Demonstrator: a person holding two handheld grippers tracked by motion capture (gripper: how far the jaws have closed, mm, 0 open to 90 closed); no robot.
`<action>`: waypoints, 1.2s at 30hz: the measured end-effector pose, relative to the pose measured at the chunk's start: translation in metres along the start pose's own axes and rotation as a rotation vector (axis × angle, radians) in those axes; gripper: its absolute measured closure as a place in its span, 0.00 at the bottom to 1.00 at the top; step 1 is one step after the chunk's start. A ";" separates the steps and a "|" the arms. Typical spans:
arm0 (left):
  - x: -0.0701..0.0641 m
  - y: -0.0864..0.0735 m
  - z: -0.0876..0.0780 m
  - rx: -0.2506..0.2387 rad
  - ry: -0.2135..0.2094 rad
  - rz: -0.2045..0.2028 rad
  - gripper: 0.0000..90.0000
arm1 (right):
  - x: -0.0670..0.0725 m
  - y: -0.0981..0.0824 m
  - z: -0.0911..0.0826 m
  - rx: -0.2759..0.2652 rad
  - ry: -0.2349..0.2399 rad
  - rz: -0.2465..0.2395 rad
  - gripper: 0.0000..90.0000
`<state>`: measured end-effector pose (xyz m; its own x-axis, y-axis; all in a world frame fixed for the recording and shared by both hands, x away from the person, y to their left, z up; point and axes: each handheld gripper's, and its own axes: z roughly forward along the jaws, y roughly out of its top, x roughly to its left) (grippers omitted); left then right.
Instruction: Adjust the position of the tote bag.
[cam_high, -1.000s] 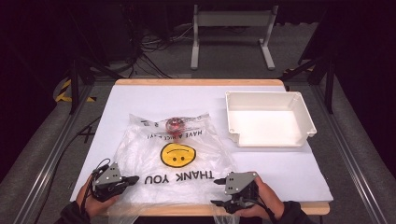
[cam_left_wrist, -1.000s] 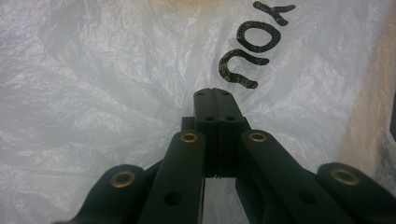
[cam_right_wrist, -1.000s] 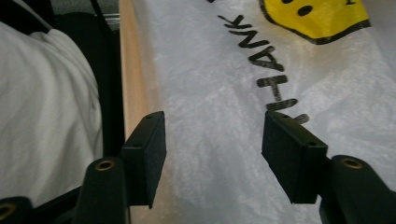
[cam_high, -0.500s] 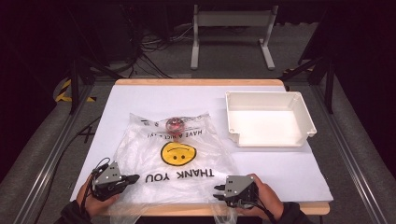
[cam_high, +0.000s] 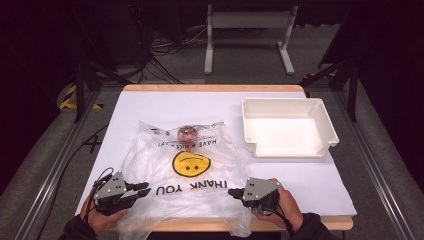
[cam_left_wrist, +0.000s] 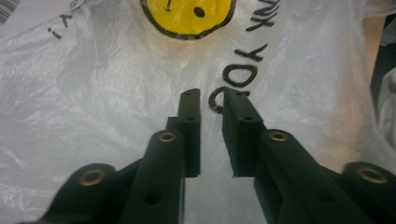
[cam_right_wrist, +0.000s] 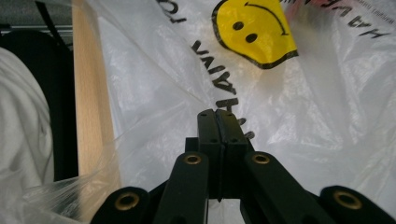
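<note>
Now my right gripper (cam_high: 233, 192) has just closed its jaws flat together at the near right edge of the bag (cam_high: 190, 195); in the right gripper view (cam_right_wrist: 217, 116) the pads meet with no gap, and a ridge of film seems to run up to the tips, so I judge I have a fold of plastic pinched, though the film is too thin and clear to be certain. My left gripper (cam_high: 142, 189) has just been opening; in the left gripper view (cam_left_wrist: 211, 98) a narrow gap stands between the jaws, and the printed plastic shows through it untouched; nothing is caught there, the tips lie just above or against the bag's near left part.

The bag lies spread on the white table (cam_high: 150, 107), its mouth toward me and spilling over the wooden front edge (cam_right_wrist: 91, 93), its yellow smiley (cam_high: 190, 163) face up; a small red ball (cam_high: 187, 133) sits inside near the far, closed end, well apart from both grippers. The tray (cam_high: 287, 107) stands empty to the right, clear of the bag.

I hold the two grippers at opposite near corners because that is where the opening is; with one layer pinched on the right, the left can let go and take a better bite, so the mouth can be parted or lifted. My guess is the ball is meant to come out, perhaps into the tray; that is a judgement only.
</note>
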<state>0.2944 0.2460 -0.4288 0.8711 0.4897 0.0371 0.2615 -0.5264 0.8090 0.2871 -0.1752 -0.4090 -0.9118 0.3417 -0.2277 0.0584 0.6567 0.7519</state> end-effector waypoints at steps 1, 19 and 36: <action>-0.002 0.002 -0.001 -0.003 -0.008 -0.002 0.76 | 0.000 0.000 0.000 0.000 0.000 0.000 1.00; -0.057 0.003 0.017 0.231 0.049 0.051 0.35 | -0.014 0.000 0.001 -0.008 -0.090 0.070 1.00; -0.014 0.021 -0.002 0.101 0.220 0.029 0.95 | -0.023 0.017 0.005 -0.030 -0.134 0.040 1.00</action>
<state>0.2867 0.2299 -0.4111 0.7704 0.6069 0.1953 0.2876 -0.6043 0.7430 0.3108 -0.1687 -0.3939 -0.8463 0.4553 -0.2764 0.0796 0.6212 0.7796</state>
